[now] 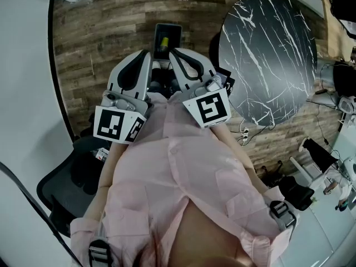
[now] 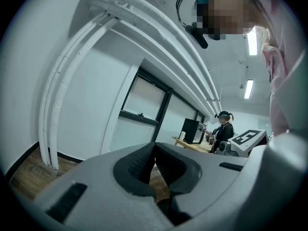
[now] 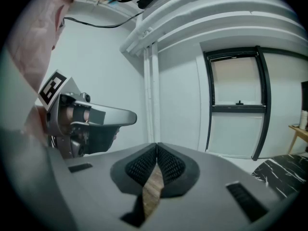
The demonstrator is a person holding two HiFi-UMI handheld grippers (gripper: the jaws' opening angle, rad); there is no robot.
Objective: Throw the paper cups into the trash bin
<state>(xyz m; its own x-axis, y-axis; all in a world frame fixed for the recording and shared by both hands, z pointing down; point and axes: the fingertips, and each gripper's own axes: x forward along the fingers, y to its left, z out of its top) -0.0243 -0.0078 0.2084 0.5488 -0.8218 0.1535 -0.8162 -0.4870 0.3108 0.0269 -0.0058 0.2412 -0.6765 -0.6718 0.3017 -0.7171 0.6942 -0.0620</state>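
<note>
Both tongs closed and empty.
- Left gripper (image 2: 154,147): in its own view the ribbed pads meet at the tips, with nothing between them.
- Right gripper (image 3: 157,147): same, tips touching. Only a sliver of wood floor (image 3: 153,191) shows through the gap below the pads.

Head view only:
- Both grippers are held close against the person's pink shirt (image 1: 183,182), side by side, jaws pointing to the far side and down at the floor.
- A dark rectangular bin (image 1: 167,38) stands on the floor just beyond the jaw tips, open top, something yellow inside. It looks like the trash bin.
- A round black marble table (image 1: 267,54) stands right of the bin, and a black office chair (image 1: 64,182) is near left.
- No view lets me tell where the paper cups are.

Left gripper view only:
- Second person (image 2: 224,129) far off at a wooden desk (image 2: 195,146) with a black box on it.
- Ceiling lights (image 2: 251,42).
- The right gripper's marker cube pokes in at the right edge.

Right gripper view only:
- The left gripper's body sits on the left side, with its marker cube.
- Edge of the marble table at lower right.

Both gripper views show the white wall, white pipes (image 3: 150,95) running up it, and black-framed windows (image 3: 238,105).
</note>
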